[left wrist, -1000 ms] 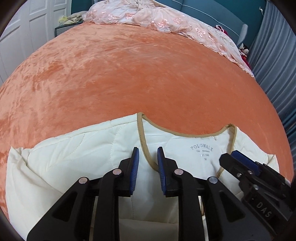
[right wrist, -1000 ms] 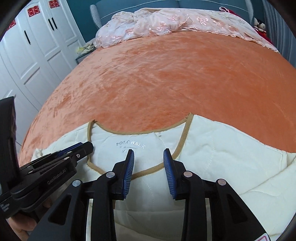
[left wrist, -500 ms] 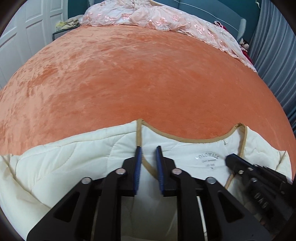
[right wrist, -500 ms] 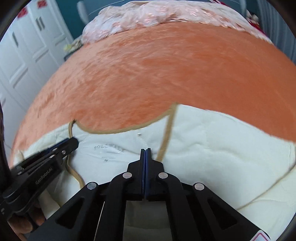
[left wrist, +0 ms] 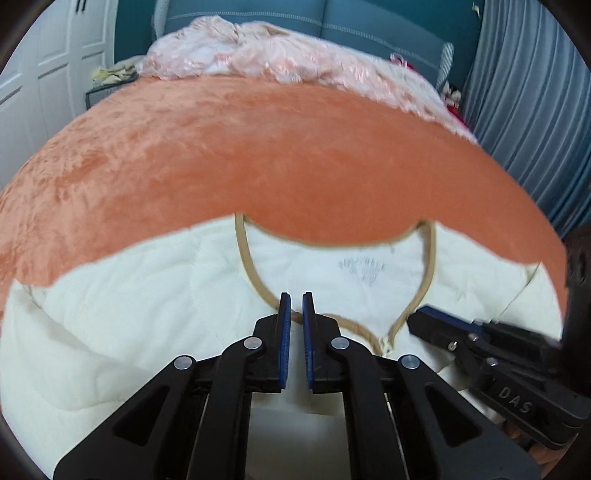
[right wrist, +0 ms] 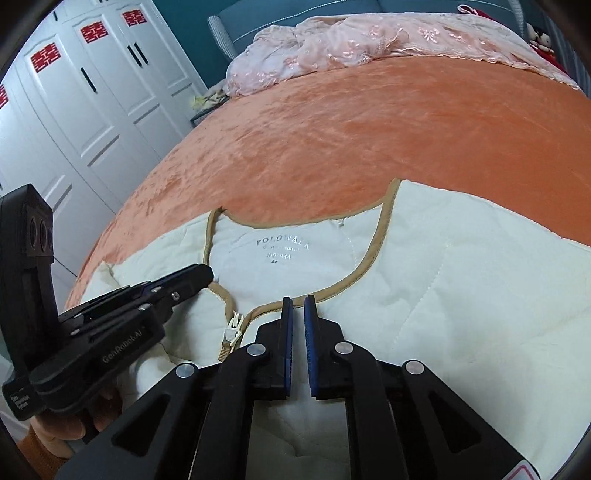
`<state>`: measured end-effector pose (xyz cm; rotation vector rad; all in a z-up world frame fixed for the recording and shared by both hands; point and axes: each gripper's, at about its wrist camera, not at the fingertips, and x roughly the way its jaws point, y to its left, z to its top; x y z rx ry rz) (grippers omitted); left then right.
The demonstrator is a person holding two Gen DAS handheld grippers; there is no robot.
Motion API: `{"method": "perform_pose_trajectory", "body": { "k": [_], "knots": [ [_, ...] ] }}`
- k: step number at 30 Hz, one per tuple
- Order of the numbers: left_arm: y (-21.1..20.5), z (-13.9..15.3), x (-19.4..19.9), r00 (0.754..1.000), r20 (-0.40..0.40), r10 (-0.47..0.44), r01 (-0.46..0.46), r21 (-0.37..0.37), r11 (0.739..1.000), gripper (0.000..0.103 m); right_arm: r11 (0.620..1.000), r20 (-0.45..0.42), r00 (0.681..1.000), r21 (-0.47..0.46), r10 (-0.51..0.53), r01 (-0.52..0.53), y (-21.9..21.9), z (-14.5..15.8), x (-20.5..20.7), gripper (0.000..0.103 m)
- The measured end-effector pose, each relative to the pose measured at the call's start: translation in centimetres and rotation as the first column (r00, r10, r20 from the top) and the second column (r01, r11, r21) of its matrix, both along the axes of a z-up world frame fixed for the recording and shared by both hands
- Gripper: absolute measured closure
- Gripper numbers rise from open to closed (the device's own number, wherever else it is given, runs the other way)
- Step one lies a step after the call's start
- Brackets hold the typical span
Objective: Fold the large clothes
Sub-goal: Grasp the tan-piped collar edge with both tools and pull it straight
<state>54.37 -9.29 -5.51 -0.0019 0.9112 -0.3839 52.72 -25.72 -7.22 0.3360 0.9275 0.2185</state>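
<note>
- A bedroom: a wide bed under an orange velvety bedspread (right wrist: pixel 369 122), a crumpled pink lace cover (right wrist: pixel 369 40) heaped at the far end against a teal headboard (left wrist: pixel 332 26), and white wardrobe doors (right wrist: pixel 92 96) along one side.
- The cream quilted jacket with tan-piped neckline (right wrist: pixel 461 266) lies flat on the near part of the bed, collar towards the headboard and inner label showing, so it is spread out ready for folding.
- The left gripper (left wrist: pixel 296 306) sits at the tan piping on its side of the neck opening; its jaws are clenched to a narrow slit and appear to pinch the trim, though the left wrist view is blurred there.
- The right gripper (right wrist: pixel 298 308) mirrors it on the other side, next to the zipper pull (right wrist: pixel 232 328). Its jaws have just eased open a little from a full clench, with the piped edge between the fingertips; whether they grip it cannot be told.
- Holding both sides of the collar probably gives two symmetric handles for lifting the top edge evenly.
</note>
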Motion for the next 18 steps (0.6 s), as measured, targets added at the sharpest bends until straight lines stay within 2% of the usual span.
{"method": "perform_pose_trajectory", "body": {
  "k": [3,10,18],
  "knots": [
    [-0.1,-0.7,0.5,1.000,-0.030,0.010,-0.009,0.008,1.000,0.096,1.000,-0.031,0.999,-0.027,-0.014,0.013,0.2,-0.4,0.4,0.103],
    [-0.9,-1.7,0.2,1.000,-0.013,0.020,-0.020,0.061,0.998,0.096,0.982,-0.022,0.994,-0.159,-0.107,0.102,0.7,-1.0,-0.1,0.103],
    [-1.5,-2.4,0.6,0.999,0.027,0.036,-0.039,0.112,0.993,0.096,0.977,-0.015,0.992,-0.175,-0.128,0.123,0.5,-1.7,0.3,0.103]
  ]
}}
